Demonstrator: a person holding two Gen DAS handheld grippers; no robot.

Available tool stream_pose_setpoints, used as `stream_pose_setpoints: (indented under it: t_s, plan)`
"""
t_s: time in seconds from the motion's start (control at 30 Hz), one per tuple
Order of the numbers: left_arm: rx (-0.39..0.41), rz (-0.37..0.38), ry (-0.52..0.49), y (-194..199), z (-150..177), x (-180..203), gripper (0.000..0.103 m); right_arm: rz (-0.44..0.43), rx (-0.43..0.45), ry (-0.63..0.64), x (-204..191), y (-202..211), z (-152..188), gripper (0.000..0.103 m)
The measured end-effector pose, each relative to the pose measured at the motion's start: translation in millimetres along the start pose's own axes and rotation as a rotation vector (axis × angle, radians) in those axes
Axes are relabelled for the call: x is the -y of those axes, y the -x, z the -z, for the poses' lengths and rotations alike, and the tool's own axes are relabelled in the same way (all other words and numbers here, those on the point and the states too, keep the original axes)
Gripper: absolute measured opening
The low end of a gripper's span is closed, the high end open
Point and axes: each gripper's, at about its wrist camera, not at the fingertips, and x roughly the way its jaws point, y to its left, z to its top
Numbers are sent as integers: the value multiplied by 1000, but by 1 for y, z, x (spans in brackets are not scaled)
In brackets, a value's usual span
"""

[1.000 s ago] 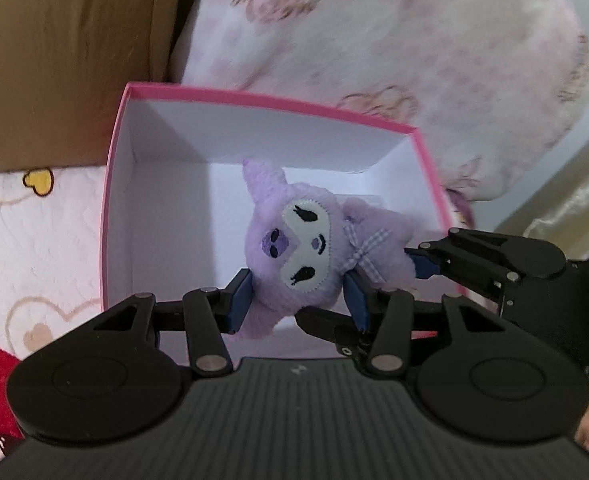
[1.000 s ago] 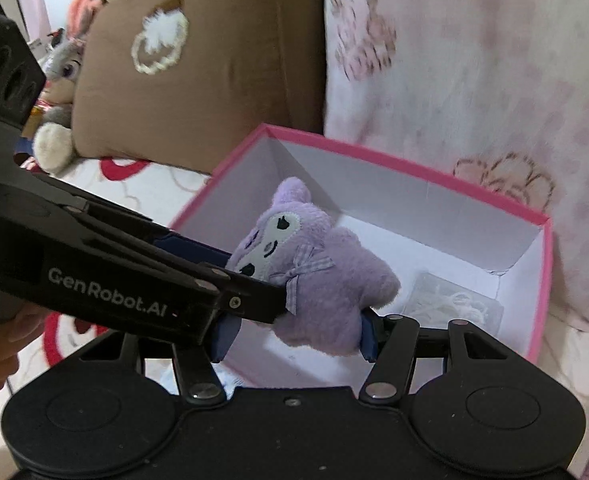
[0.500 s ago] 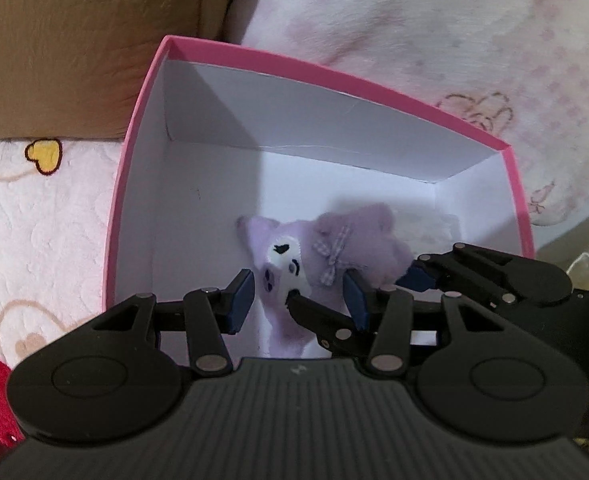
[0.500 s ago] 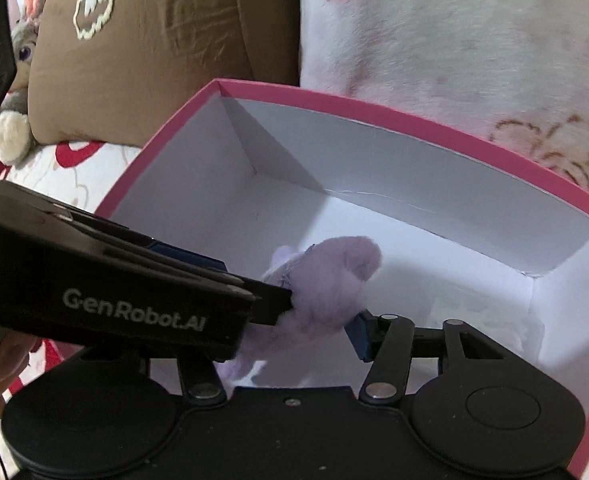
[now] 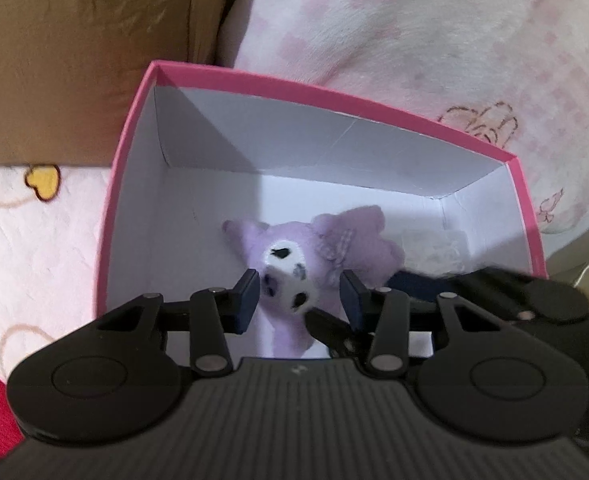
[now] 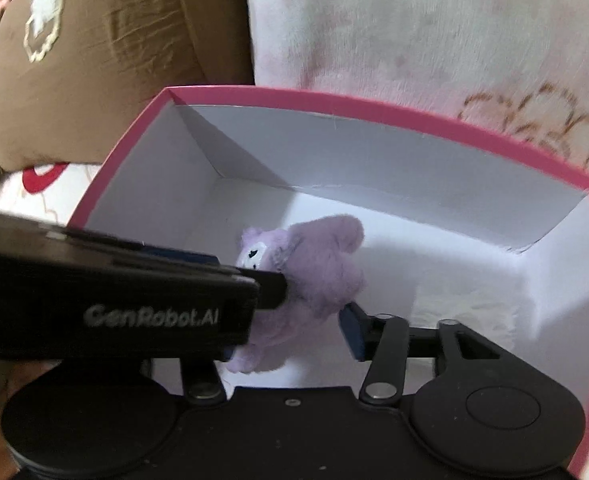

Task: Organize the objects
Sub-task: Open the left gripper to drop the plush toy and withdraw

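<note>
A purple plush toy [image 5: 294, 268] with a white face and a checked bow lies on the floor of a pink box with white inside walls [image 5: 126, 184]. My left gripper [image 5: 300, 300] is open, its blue pads either side of the toy's head with gaps. The right gripper [image 6: 290, 328] is open over the same toy [image 6: 314, 276] in the box [image 6: 374, 100]; its right pad stands just clear of the plush and its left finger is hidden behind the left gripper's body. A clear packet [image 5: 434, 248] lies in the box's right corner.
A brown cushion [image 5: 74, 40] and a pink-and-white floral blanket [image 5: 434, 32] stand right behind the box. The box rests on a cream bedcover with heart prints [image 5: 22, 240]. The two grippers cross closely over the box's front edge.
The toy went from held above the box to lying on its floor. Both grippers lowered into the box, and their pads now stand apart from the plush.
</note>
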Motion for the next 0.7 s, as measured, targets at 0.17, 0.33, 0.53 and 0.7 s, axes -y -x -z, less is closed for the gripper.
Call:
stream_pose_setpoints:
  t_s: [0.17, 0.33, 0.53, 0.7]
  plan:
    - [19, -5, -82, 23, 14, 8, 43, 68, 53, 109, -11, 33, 22, 70]
    - [31, 11, -151, 58, 26, 13, 43, 22, 120, 94, -19, 68, 47, 69]
    - [53, 94, -213, 113, 31, 21, 49, 12, 192, 88, -20, 121, 64, 69]
    - [37, 96, -244, 155, 40, 25, 51, -1, 219, 99, -24, 165, 73, 71]
